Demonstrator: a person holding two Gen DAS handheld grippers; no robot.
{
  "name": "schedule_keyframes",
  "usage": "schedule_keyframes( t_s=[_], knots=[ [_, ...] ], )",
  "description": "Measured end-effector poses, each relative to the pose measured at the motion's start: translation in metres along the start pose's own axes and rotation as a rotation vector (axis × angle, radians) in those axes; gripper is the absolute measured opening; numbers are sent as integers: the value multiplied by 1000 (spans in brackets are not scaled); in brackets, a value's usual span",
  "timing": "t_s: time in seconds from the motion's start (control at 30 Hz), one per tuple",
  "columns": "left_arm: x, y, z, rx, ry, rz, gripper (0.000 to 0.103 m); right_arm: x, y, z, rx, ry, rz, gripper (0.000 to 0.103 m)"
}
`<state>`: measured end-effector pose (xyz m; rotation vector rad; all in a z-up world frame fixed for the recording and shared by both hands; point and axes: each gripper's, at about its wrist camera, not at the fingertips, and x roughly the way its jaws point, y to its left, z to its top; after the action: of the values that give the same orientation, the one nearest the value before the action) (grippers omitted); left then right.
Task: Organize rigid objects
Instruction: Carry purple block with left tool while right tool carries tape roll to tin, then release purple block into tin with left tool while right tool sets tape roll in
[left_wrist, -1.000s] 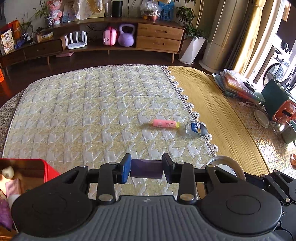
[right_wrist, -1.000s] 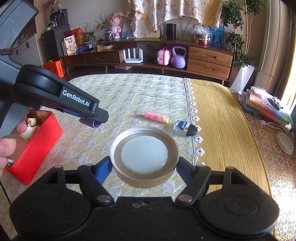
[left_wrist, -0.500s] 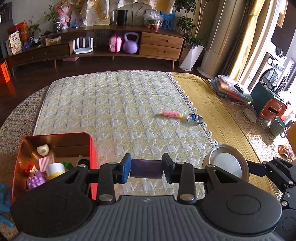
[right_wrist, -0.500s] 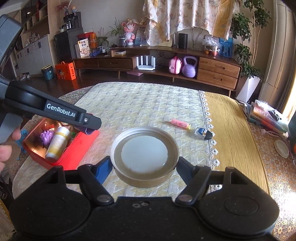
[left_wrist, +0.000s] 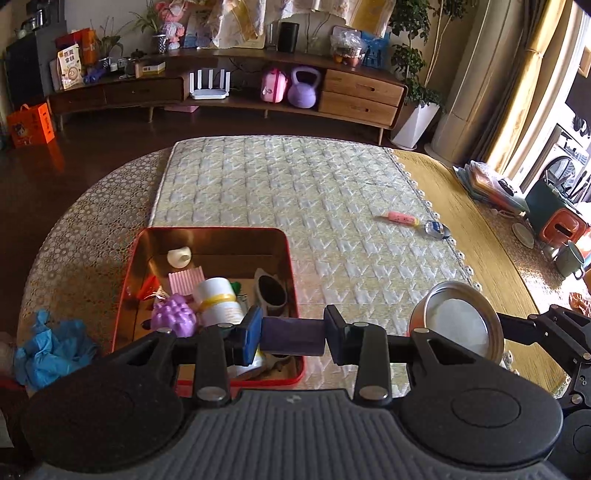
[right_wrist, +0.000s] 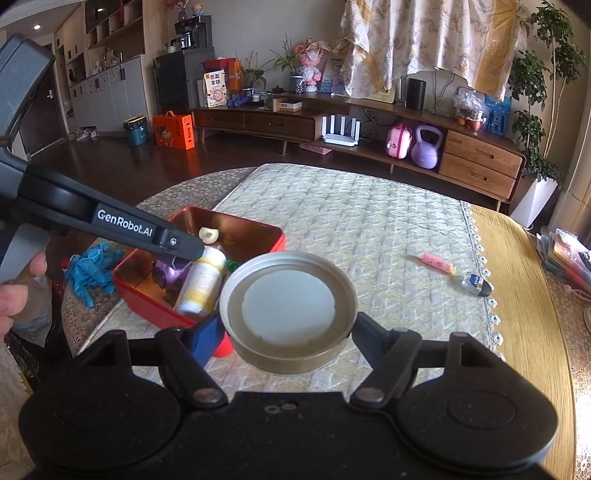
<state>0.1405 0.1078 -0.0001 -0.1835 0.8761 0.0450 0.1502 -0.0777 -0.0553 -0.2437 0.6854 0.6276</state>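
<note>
My left gripper (left_wrist: 293, 334) is shut on a dark purple block (left_wrist: 293, 335) and holds it over the near right corner of the red box (left_wrist: 210, 233). The box holds several items, among them a white bottle (left_wrist: 218, 301) and a purple toy (left_wrist: 173, 319). My right gripper (right_wrist: 288, 325) is shut on a round metal lid (right_wrist: 288, 295), held above the mat just right of the red box (right_wrist: 273, 232). The lid also shows in the left wrist view (left_wrist: 460, 321). A pink tube (left_wrist: 400, 219) and a small clear bottle (left_wrist: 436, 229) lie on the mat's right edge.
A quilted mat (left_wrist: 295, 192) covers the round table. Blue gloves (left_wrist: 48, 350) lie left of the box. A stack of packets (left_wrist: 491, 184), a green and orange case (left_wrist: 554, 218) and a mug (left_wrist: 569, 258) sit at the table's right side.
Both grippers have moved left and back with their loads. The red box has come fully into view, and the purple block now hangs over its corner.
</note>
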Motion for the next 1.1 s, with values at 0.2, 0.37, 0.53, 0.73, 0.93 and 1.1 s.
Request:
schedule_keyframes(
  t_s=[0.2,0.37,0.53,0.73,0.93,1.1],
  knots=[
    [-1,41,-9,-40,10,38,35,17,29,4,-25,19,23,75],
    [6,68,-14,-66,22,68,35,37,49,9,-52,27,31,75],
    [21,88,-20,-77,48,94,35,62,61,14,-76,42,24,75],
    [41,99,-27,-79,90,102,35,96,68,18,-86,73,18,75],
    [56,103,-28,-69,100,118,35,118,72,21,-108,85,18,75],
    [69,105,-28,-75,108,117,35,131,74,19,-119,94,15,75]
  ],
)
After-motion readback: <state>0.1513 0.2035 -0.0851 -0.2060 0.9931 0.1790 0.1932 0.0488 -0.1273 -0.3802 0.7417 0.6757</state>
